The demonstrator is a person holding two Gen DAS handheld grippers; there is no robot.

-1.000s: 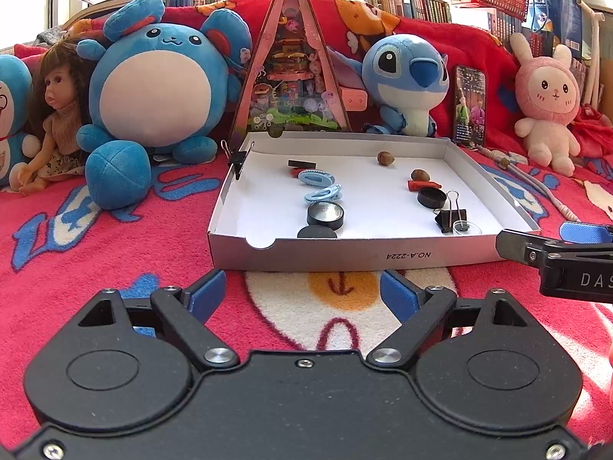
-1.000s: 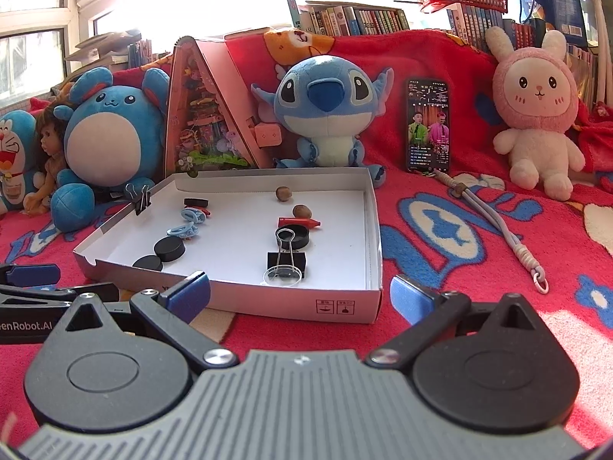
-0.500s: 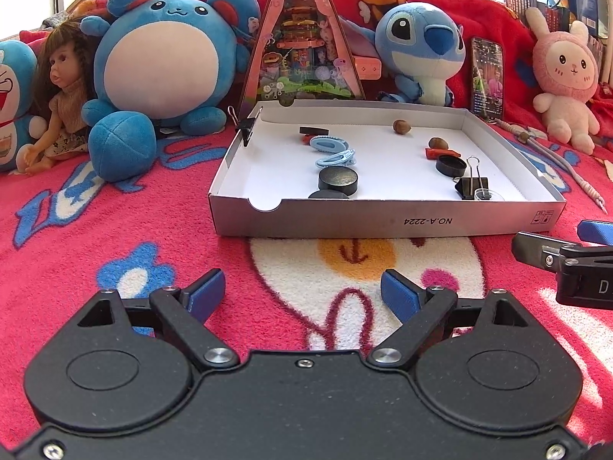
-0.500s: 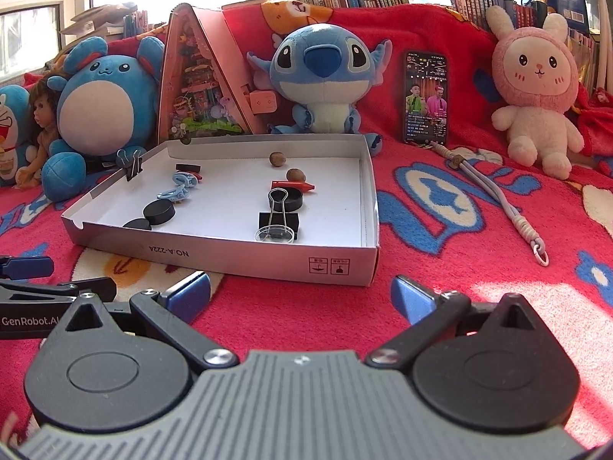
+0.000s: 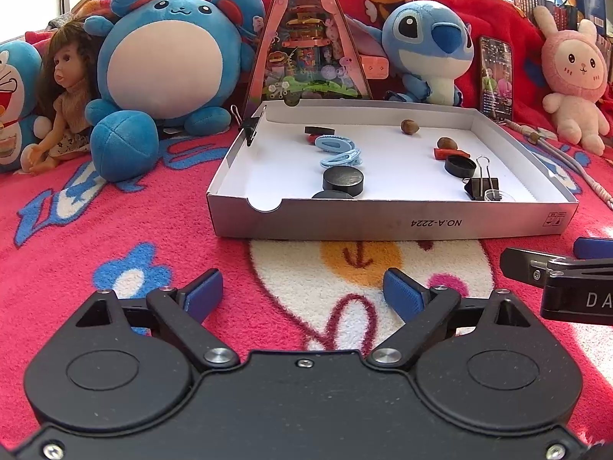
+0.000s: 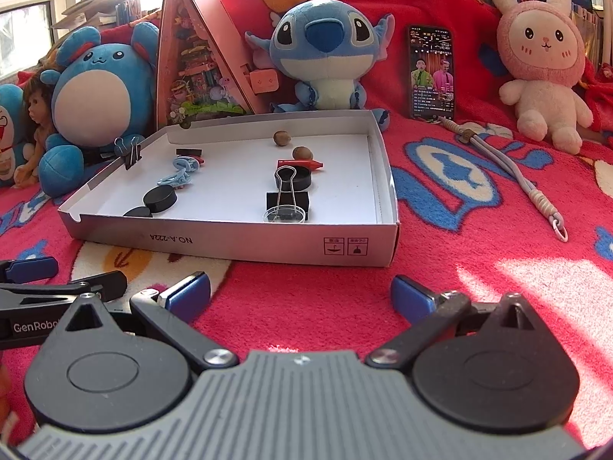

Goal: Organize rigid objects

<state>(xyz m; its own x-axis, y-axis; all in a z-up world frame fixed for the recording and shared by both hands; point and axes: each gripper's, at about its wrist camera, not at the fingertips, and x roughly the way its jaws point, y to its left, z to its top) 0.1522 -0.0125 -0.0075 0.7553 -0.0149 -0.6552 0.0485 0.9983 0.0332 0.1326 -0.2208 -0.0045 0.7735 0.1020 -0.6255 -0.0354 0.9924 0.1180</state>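
- Left gripper (image 5: 302,291): fingers (image 5: 203,295) wide and just been opening further, nothing between them, low over the red blanket (image 5: 115,237) short of the white box (image 5: 383,224).
- Right gripper (image 6: 300,295): fingers (image 6: 412,297) wide too, empty, near the box's front right corner.
- In the box, left group: two black discs (image 5: 343,180), pale blue clips (image 5: 337,149), a flat black piece (image 5: 319,130).
- In the box, right group: two nuts (image 5: 410,127), a red piece (image 5: 450,152), a black cap (image 5: 459,165), a binder clip (image 5: 482,184) beside a clear lid (hard to make out).
- Another binder clip (image 6: 130,153) clamped on the box's left wall.
- Behind: plush toys, a doll, a phone (image 6: 432,73) propped upright.
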